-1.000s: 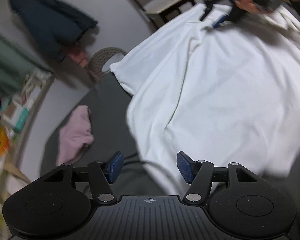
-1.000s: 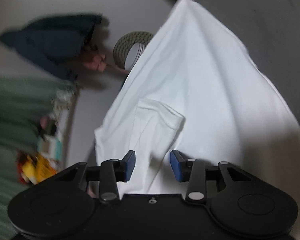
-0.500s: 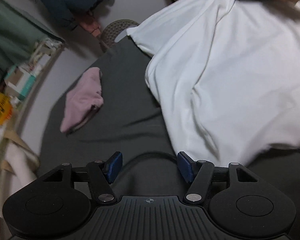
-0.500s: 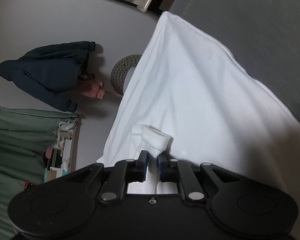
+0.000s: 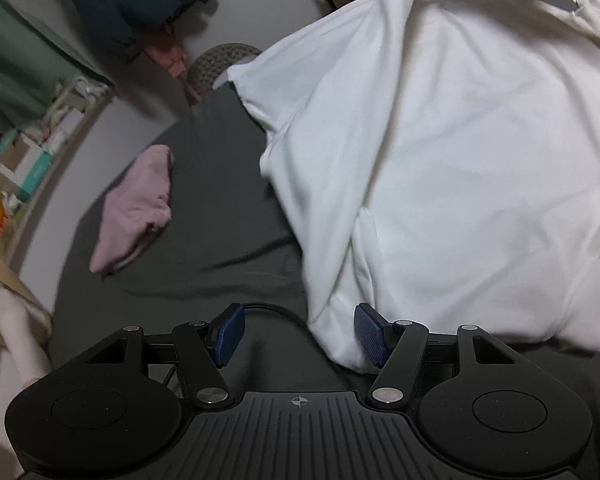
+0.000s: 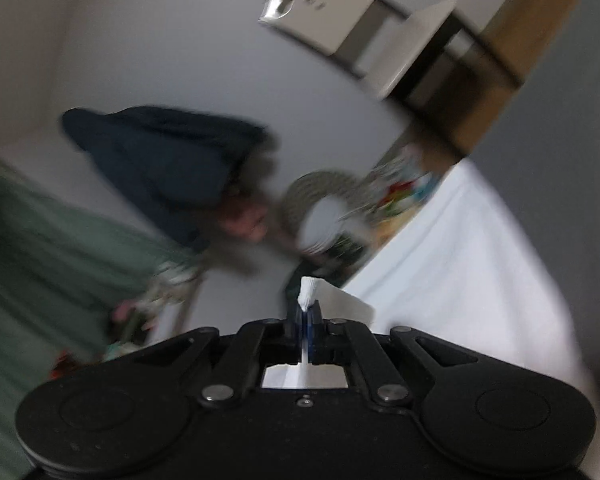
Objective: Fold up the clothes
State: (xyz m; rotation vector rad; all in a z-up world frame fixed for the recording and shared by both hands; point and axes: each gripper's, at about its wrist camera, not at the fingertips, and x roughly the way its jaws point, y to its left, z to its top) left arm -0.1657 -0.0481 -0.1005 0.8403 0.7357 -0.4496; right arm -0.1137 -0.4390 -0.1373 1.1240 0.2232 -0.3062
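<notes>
A large white shirt (image 5: 460, 168) lies rumpled over the right half of a dark grey surface (image 5: 204, 240) in the left wrist view. Its near hem bunches between the blue pads of my left gripper (image 5: 298, 334), which stands open. A folded pink garment (image 5: 134, 210) rests to the left on the same surface. In the blurred right wrist view, my right gripper (image 6: 308, 314) is shut on a pinch of the white shirt (image 6: 460, 264), lifted, with the cloth trailing off to the right.
A dark navy garment (image 5: 128, 4) hangs on the pale wall above a round woven basket (image 5: 216, 66). Green curtain and cluttered shelves (image 5: 28, 152) line the left side. A pale chair (image 6: 380, 52) stands at the back. A black cable (image 5: 276, 312) runs by my left fingers.
My right gripper has closed fully on the shirt fabric and swung upward, blurring its view. The left gripper has moved in so the shirt's hem sits between its open pads.
</notes>
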